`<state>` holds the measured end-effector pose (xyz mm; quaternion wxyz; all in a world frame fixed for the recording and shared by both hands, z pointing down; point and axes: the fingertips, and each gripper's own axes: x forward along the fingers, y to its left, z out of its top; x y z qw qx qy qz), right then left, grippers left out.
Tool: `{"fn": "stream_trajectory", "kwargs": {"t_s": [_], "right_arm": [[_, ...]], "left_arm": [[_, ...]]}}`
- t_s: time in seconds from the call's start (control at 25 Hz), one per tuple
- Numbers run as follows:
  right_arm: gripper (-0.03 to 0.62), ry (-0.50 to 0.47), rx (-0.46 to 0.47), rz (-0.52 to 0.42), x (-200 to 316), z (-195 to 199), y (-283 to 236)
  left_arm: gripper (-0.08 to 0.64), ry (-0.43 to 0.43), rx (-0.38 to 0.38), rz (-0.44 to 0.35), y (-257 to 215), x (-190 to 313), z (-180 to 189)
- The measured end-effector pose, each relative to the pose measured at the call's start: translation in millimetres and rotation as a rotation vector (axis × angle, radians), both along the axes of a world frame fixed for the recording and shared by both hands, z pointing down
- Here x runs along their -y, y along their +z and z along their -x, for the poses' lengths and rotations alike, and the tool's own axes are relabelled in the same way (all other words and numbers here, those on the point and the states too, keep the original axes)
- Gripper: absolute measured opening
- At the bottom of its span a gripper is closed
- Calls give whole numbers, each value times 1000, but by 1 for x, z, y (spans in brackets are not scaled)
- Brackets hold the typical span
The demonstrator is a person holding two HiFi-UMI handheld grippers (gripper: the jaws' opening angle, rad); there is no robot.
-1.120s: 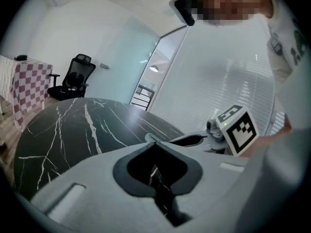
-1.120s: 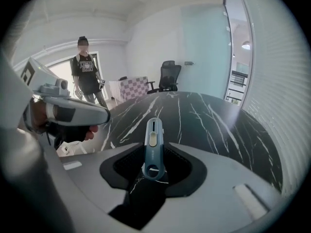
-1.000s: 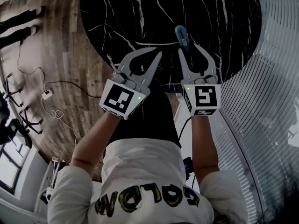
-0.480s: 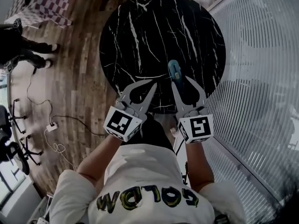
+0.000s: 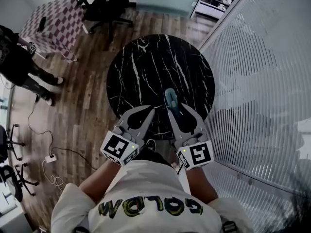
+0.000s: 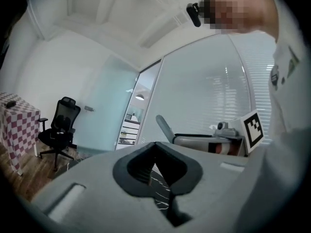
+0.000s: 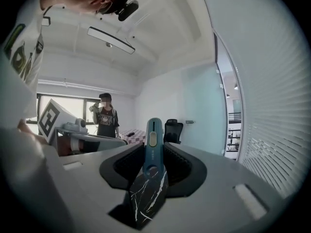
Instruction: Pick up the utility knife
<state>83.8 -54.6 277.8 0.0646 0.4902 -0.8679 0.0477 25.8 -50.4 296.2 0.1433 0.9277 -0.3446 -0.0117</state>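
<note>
The teal utility knife (image 5: 171, 99) sticks out forward from my right gripper (image 5: 178, 109), whose jaws are shut on its body well above the round black marble table (image 5: 141, 72). In the right gripper view the utility knife (image 7: 153, 135) stands between the dark pads (image 7: 177, 161), its slider facing the camera. My left gripper (image 5: 147, 111) hangs beside it to the left, tips together with nothing in them. In the left gripper view the left gripper (image 6: 155, 144) shows touching tips, with the knife's end (image 6: 163, 126) off to the right.
A checkered table (image 5: 51, 23) and a black office chair (image 5: 107, 4) stand beyond the round table. A person (image 5: 19, 62) stands at the left on the wooden floor, near cables (image 5: 53, 159). A slatted wall (image 5: 262, 81) runs along the right.
Both grippers have risen together with the knife held in the right one. The table now looks smaller and farther below, and more of the room has come into view.
</note>
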Motion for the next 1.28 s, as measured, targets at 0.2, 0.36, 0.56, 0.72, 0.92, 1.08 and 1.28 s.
{"fn": "stream_trajectory", "kwargs": {"t_s": [0.2,0.36,0.56,0.72,0.92,1.08,1.28], "right_arm": [[129,2,34,-64,-18,3,-36],[129,-18,49,-104,-28,9,-61],[129,-38,58,-157,-46,17,-83],[129,-31,79,-179,-52,17,-94],[129,-30,66,-191,-57,18,-96],[129,-22,65,-197,-58,17,-97],[129,-23,59,-197,-58,18,-98]], "left_arm": [[2,13,-20,-57,-38,-15,0],[3,13,-50,-91,-68,-24,2],[3,34,-51,-131,-87,-42,3],[3,19,-60,-149,-99,-45,7],[3,22,-68,-151,-100,-49,8],[3,24,-74,-153,-100,-49,8],[3,25,-81,-145,-98,-48,9]]}}
